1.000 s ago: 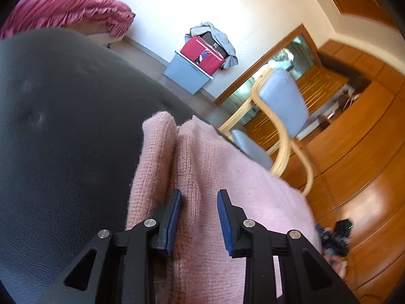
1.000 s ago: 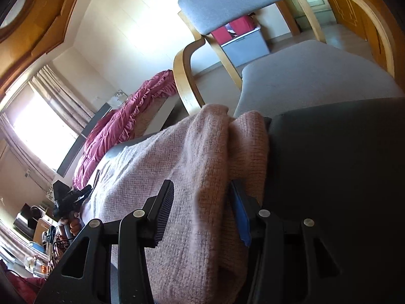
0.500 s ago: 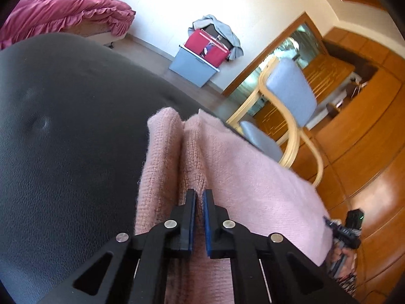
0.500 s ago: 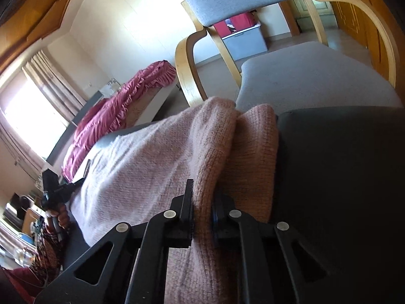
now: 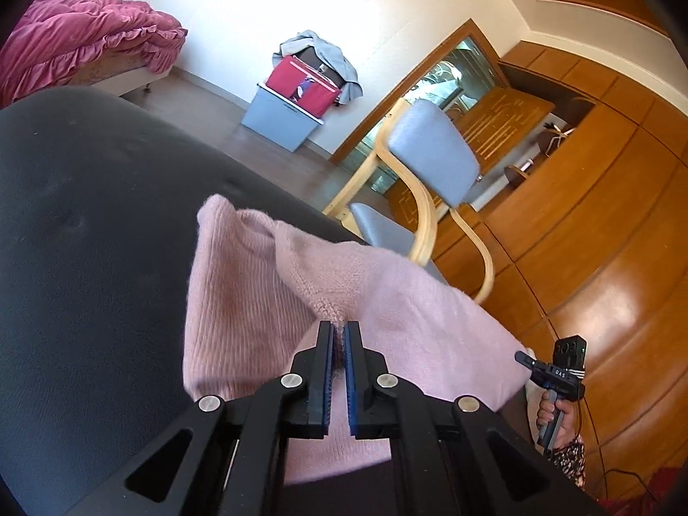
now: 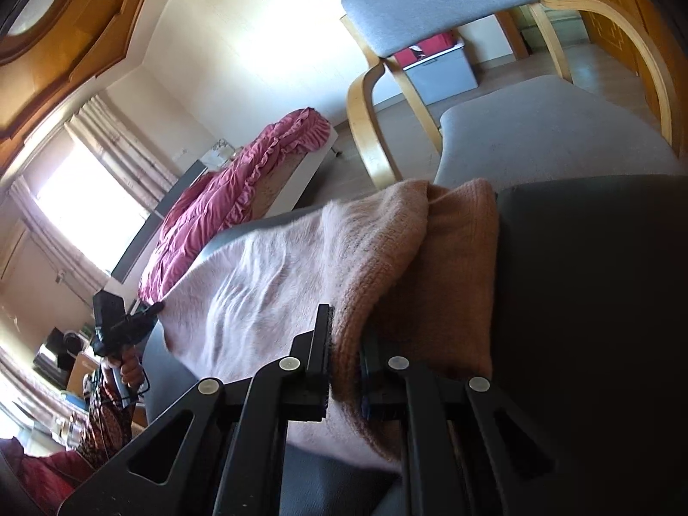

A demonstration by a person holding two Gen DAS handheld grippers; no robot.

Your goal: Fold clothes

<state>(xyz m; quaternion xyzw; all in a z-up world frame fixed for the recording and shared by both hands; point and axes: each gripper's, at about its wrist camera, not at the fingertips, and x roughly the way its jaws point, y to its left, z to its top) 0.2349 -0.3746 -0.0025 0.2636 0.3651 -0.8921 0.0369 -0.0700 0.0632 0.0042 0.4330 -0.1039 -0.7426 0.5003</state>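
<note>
A pink knitted sweater (image 5: 258, 284) lies across a dark cushioned surface (image 5: 86, 215). My left gripper (image 5: 339, 331) is shut on a pinch of its upper layer, which rises into a small peak at the pads. In the right wrist view the same sweater (image 6: 266, 284) stretches to the left, and my right gripper (image 6: 347, 335) is shut on its thick folded edge, which it holds up off the cushion (image 6: 593, 284). The other hand-held gripper shows at the edge of each view, the right one (image 5: 559, 378) and the left one (image 6: 116, 322).
A wooden armchair (image 5: 430, 159) with grey cushions stands just beyond the dark surface, close to the sweater's far end. Further off are a grey bin (image 5: 279, 116) with red items, a bed with a crimson cover (image 5: 86, 43) and a wooden cabinet wall (image 5: 602, 172).
Both grippers went from open around the sweater to shut on it. Both have since risen, drawing the fabric up into a raised fold.
</note>
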